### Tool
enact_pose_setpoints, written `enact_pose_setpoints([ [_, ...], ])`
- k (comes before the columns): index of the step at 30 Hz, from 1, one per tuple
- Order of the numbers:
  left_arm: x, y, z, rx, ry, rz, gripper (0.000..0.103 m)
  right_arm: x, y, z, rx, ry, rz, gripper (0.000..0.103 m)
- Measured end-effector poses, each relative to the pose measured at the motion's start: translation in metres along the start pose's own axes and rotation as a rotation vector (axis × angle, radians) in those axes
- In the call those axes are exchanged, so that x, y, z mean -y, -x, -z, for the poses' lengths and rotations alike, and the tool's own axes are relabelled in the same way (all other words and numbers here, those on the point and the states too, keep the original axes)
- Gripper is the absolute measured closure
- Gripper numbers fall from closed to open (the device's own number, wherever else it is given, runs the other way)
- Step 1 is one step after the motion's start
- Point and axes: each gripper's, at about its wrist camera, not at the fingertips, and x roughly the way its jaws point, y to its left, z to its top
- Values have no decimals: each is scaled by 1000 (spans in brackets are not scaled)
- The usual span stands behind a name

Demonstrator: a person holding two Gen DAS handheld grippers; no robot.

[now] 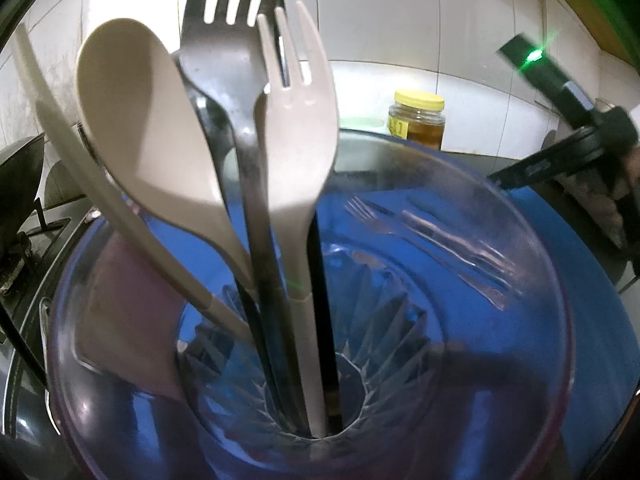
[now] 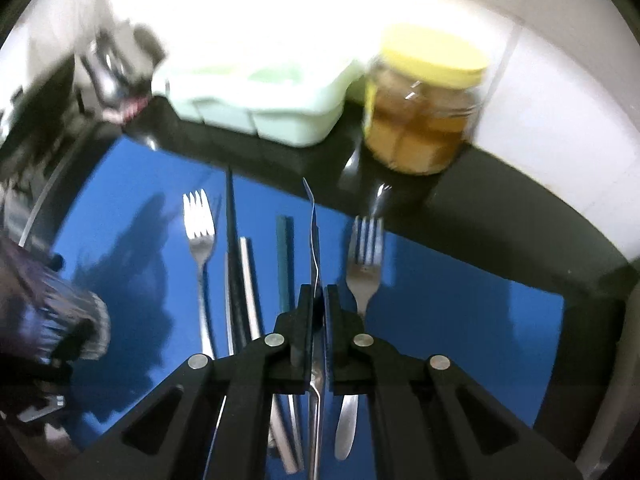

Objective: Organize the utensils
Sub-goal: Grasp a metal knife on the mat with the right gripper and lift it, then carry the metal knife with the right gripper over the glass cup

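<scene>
Pinching a knife [image 2: 314, 236] edge-up between narrow jaws, the right gripper [image 2: 319, 294] hovers over the blue mat [image 2: 460, 320]. One fork [image 2: 200, 232] lies left of the jaws, another fork [image 2: 365, 256] just right. Ahead sits a jar [image 2: 424, 108]. The left gripper's jaws are unseen; its camera looks into a glass [image 1: 500, 320] holding a spoon [image 1: 148, 128] and forks.

yellow label on yellow-lidded jar [image 1: 418, 120], dark printing too blurred to read, no other text visible
</scene>
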Motion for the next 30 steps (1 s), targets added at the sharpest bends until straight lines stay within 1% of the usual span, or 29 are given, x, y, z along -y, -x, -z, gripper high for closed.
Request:
enact_pose_setpoints([
  [3,0,0,0,0,3,1,23,-3,30,11,90,-30,11,97],
  [9,-2,1,0,0,4,3,24,-7,87,32,245,-123,-18,97],
  [16,-2,1,0,0,4,2,24,-19,131,50,399,-194,-52,97],
  [23,-1,1,0,-1,5,3,24,-31,158,54,509,-221,-80,97],
  [26,-1,1,0,-1,5,3,24,-38,164,51,536,-213,-77,97],
  [30,-1,1,0,-1,5,3,24,-46,167,47,551,-200,-101,97],
])
